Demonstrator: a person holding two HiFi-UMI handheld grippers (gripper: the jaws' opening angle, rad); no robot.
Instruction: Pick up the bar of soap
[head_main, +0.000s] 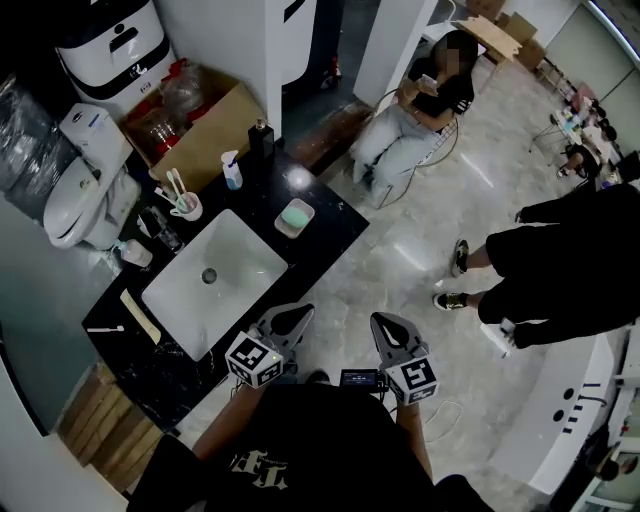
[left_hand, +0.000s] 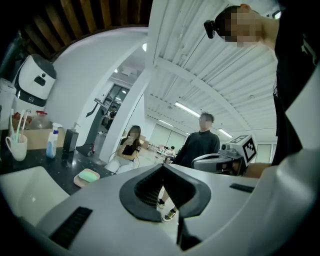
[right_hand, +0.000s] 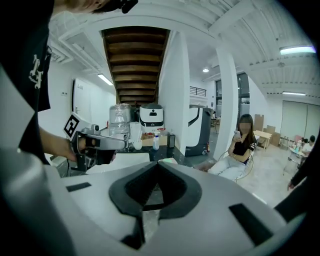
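**Both grippers closed and empty at the counter's front edge; soap lies beyond the sink**

The left gripper (head_main: 290, 322) has its jaws pressed together with nothing between them. Its tips are about over the front edge of the black counter (head_main: 330, 240), near the sink's (head_main: 215, 275) closest corner. The right gripper (head_main: 392, 335) is also closed and empty. It hangs beside the left one, off the counter and over the pale floor (head_main: 400, 260).

Beyond the sink, the green soap (head_main: 296, 215) lies in a dish (head_main: 284, 229) on the bare strip between the basin and the counter's far end. It sits roughly midway between the front and back edges, with open black surface around it.

Along the back edge stand a cup (head_main: 186, 208) of toothbrushes, a spray bottle (head_main: 232, 172) and a dark pump bottle (head_main: 261, 138), all well apart from the dish. A box (head_main: 205, 140) stands behind them.

The floor along the front edge is open. A standing person (head_main: 560, 265) is off to the right. A seated person (head_main: 420, 110) is past the far end.
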